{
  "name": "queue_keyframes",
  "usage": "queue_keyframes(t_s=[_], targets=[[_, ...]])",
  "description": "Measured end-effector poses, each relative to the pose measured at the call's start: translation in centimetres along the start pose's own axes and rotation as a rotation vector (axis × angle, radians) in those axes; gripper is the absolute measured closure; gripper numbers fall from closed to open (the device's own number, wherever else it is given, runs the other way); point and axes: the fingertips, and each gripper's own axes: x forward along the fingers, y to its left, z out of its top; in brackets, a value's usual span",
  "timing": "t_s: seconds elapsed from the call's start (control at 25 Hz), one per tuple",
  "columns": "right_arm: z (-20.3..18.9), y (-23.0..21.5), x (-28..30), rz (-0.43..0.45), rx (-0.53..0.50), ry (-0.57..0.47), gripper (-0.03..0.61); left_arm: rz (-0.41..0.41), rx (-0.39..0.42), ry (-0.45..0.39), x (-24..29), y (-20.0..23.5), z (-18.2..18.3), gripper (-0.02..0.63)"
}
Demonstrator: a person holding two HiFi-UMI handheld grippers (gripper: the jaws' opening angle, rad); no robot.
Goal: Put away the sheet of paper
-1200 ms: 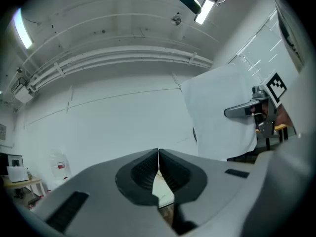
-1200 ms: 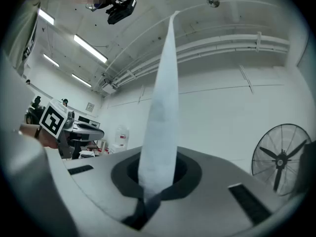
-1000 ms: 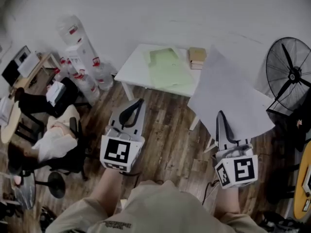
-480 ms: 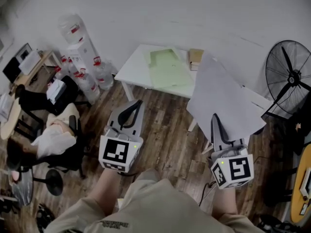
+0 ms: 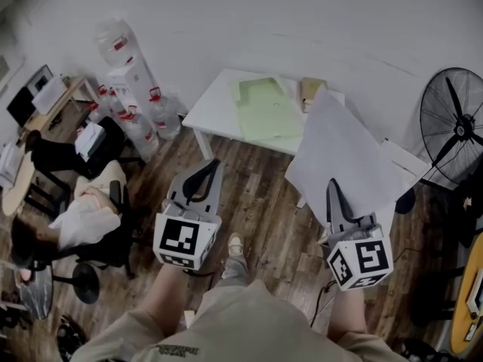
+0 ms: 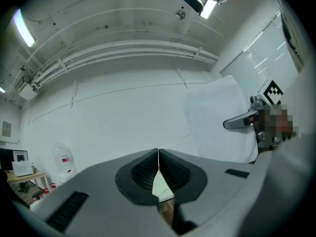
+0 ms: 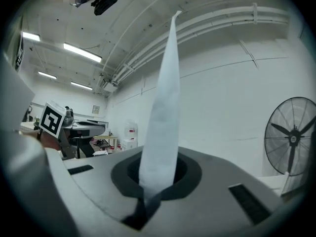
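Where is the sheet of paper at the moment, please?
The sheet of paper is at the head view's right, clamped in the jaws of the right gripper, overlapping the white table and left of the fan.

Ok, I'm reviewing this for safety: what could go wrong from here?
The large white sheet of paper is pinched only at its lower edge by the right tool, so it may flop, crease or slip. The shut left tool gives no support. The black caged fan stands close; a swing could brush it.
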Motion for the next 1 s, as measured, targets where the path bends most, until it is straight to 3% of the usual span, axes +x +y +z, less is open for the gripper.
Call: queue_keyframes(t_s=[0.4,0.64,1.0], targets=[[-2.5,-2.1,9.3,-0.015,0.035,0.064,0.555,-0.01,-0.02,0.016,6.5,4.5,-2.5,0.592],[-3.9,-3.2,16.5,0.02,0.21,0.089,0.555,-0.033,-0.034,0.031,12.1,8.7,-4.3,0.592],[-7.1,-4.3,28.7,-0.028,0.346,0.161,0.555,-0.104,-0.05,0.085,20.4,15.8,-8.3,0.592]])
